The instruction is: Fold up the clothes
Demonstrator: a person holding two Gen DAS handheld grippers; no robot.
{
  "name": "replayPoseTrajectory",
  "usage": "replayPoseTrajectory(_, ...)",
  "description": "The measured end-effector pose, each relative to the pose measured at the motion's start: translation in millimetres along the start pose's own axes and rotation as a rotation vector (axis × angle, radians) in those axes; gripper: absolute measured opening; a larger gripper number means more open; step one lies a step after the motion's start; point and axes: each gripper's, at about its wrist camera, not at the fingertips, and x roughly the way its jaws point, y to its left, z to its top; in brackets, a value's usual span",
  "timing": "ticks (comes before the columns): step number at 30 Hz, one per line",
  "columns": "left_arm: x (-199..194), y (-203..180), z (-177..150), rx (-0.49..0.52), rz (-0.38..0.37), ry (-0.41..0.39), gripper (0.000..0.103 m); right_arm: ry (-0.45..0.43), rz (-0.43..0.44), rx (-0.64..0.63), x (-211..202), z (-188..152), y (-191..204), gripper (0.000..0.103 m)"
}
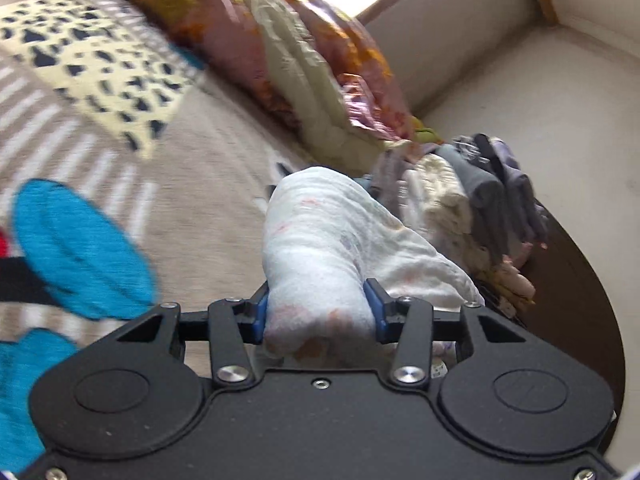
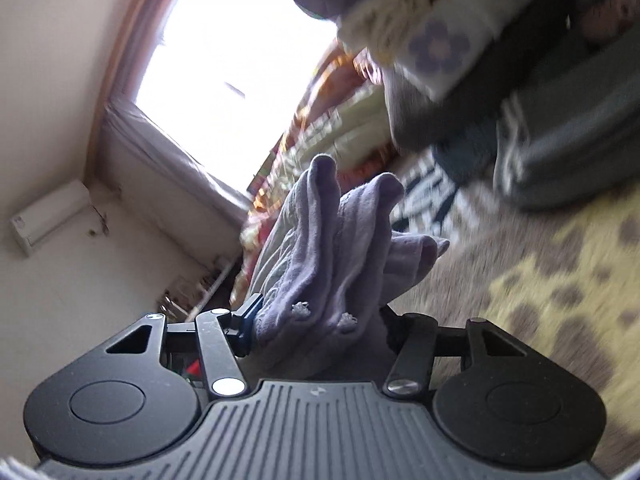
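The left gripper (image 1: 320,312) is clamped on a bundled white cloth (image 1: 320,248) with faint orange and purple prints; its blue pads (image 1: 259,318) press the bundle from both sides, and the cloth sticks out forward above the patterned carpet (image 1: 200,208); a pile of folded clothes (image 1: 472,200), grey, cream and lilac, lies just beyond it, beside a floral quilt (image 1: 304,64). The right gripper (image 2: 316,326) is clamped on a lilac knitted garment (image 2: 332,248), which stands up in folds between the jaws; behind it are a bright window (image 2: 232,68) and a white air conditioner (image 2: 50,216) on the wall. No readable writing or brand is visible; both views are blurred.
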Motion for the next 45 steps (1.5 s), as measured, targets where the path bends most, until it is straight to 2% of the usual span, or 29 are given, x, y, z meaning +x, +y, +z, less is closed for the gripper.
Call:
replayPoseTrajectory(5,35.8,-47.6,-3.8,0.052,-0.087,0.024,0.045,-0.122,0.000,-0.034,-42.7,32.7,-11.6,0.056)
replayPoseTrajectory(11,112.0,-119.8,-21.1,0.142,-0.244,0.096,0.045,-0.355,-0.054,-0.012,-116.1,82.9,-43.8,0.056)
replayPoseTrajectory(15,167.2,-140.6,-35.3,0.155,-0.287,0.126,0.045,-0.464,-0.121,0.039,-142.2,108.0,-75.7,0.056)
replayPoseTrajectory(17,200.3,-134.7,-42.1,0.147,-0.230,0.159,0.045,-0.442,-0.214,0.103,-139.4,112.7,-99.8,0.056)
replayPoseTrajectory(19,234.0,-120.7,-54.6,0.154,-0.083,0.244,0.047,-0.376,-0.348,0.174,-129.2,110.1,-122.8,0.056)
replayPoseTrajectory(20,243.2,-114.9,-59.3,0.156,-0.040,0.266,0.049,-0.364,-0.383,0.199,-125.7,108.1,-130.6,0.054)
replayPoseTrajectory(21,241.8,-112.2,-60.4,0.145,-0.055,0.253,0.051,-0.355,-0.410,0.201,-122.8,108.6,-132.1,0.056)
replayPoseTrajectory(23,229.7,-115.2,-55.8,0.145,-0.079,0.216,0.054,-0.360,-0.488,0.099,-120.6,113.8,-113.9,0.063)
replayPoseTrajectory(24,219.0,-122.2,-52.4,0.190,-0.085,0.172,0.054,-0.379,-0.520,0.051,-123.3,114.6,-105.1,0.065)
replayPoseTrajectory(26,199.0,-143.3,-49.7,0.361,-0.080,0.070,0.054,-0.434,-0.583,-0.032,-131.6,116.0,-88.6,0.065)
replayPoseTrajectory(28,191.2,-162.6,-49.8,0.497,-0.103,0.020,0.054,-0.495,-0.653,-0.196,-135.3,115.8,-65.7,0.065)
replayPoseTrajectory(31,202.2,-185.8,-58.6,0.618,-0.151,0.034,0.054,-0.505,-0.570,-0.372,-127.5,115.6,-44.8,0.065)
replayPoseTrajectory(34,229.2,-194.6,-73.2,0.704,-0.159,0.083,0.054,-0.428,-0.488,-0.401,-103.7,114.0,-47.0,0.066)
replayPoseTrajectory(35,239.9,-194.6,-78.1,0.722,-0.158,0.112,0.054,-0.397,-0.488,-0.384,-96.3,113.4,-50.8,0.068)
replayPoseTrajectory(36,252.5,-191.0,-84.6,0.745,-0.141,0.150,0.054,-0.355,-0.530,-0.357,-88.3,115.1,-56.1,0.069)
replayPoseTrajectory(38,274.9,-183.9,-102.0,0.839,-0.098,0.195,0.054,-0.300,-0.597,-0.325,-78.0,119.4,-68.5,0.066)
replayPoseTrajectory(40,284.5,-180.8,-109.7,0.893,-0.091,0.202,0.055,-0.277,-0.617,-0.311,-72.7,125.5,-74.0,0.060)
replayPoseTrajectory(41,290.7,-179.5,-106.6,0.877,-0.088,0.230,0.056,-0.269,-0.624,-0.317,-71.3,126.0,-75.7,0.059)
replayPoseTrajectory(45,292.0,-195.5,-101.8,0.943,-0.045,0.295,0.058,-0.266,-0.630,-0.310,-73.3,120.0,-77.4,0.059)
